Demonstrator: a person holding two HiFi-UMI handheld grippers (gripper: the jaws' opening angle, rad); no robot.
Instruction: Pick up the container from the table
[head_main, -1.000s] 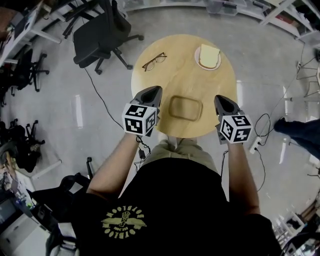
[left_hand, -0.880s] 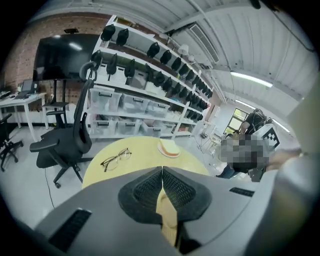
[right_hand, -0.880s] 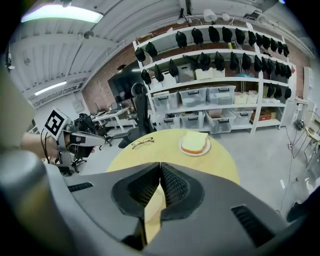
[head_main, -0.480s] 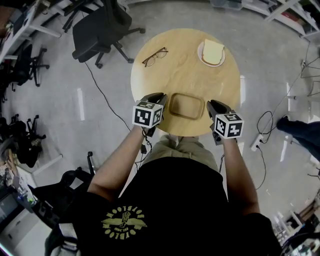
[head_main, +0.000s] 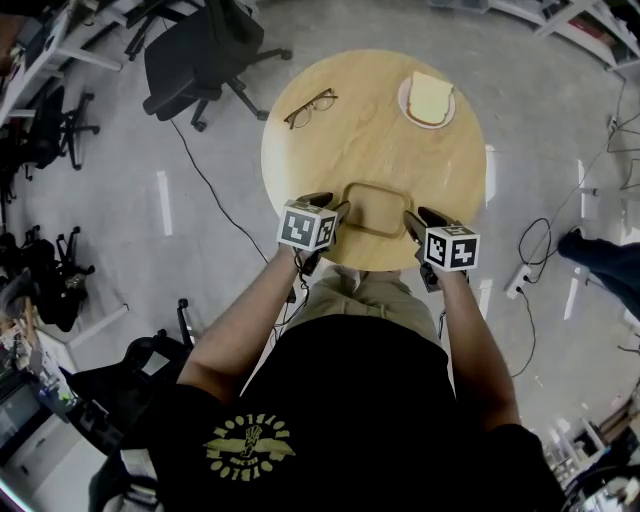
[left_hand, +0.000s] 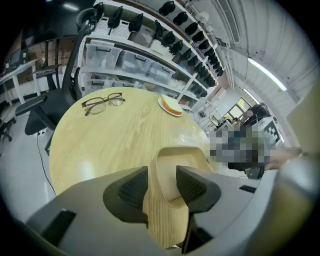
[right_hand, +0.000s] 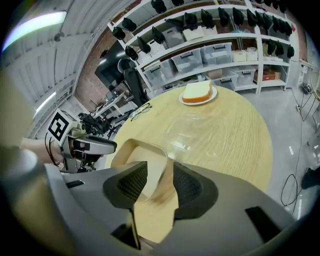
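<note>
Wooden table (head_main: 340, 150) edge: container (head_main: 375, 210) rim between opening jaws of left gripper (left_hand: 162, 186) and right gripper (right_hand: 160, 186), apparently unclamped.

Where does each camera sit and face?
Head view: on the head, steeply down at the table and container; torso, arms, left tongs, right tongs show, jaws opening.
Left gripper view: on left tongs, across the table toward glasses; jaws straddle the container's wall.
Right gripper view: on right tongs, toward the plate; jaws straddle the opposite wall.
Shared: both gripper views show container, glasses, plate.
</note>
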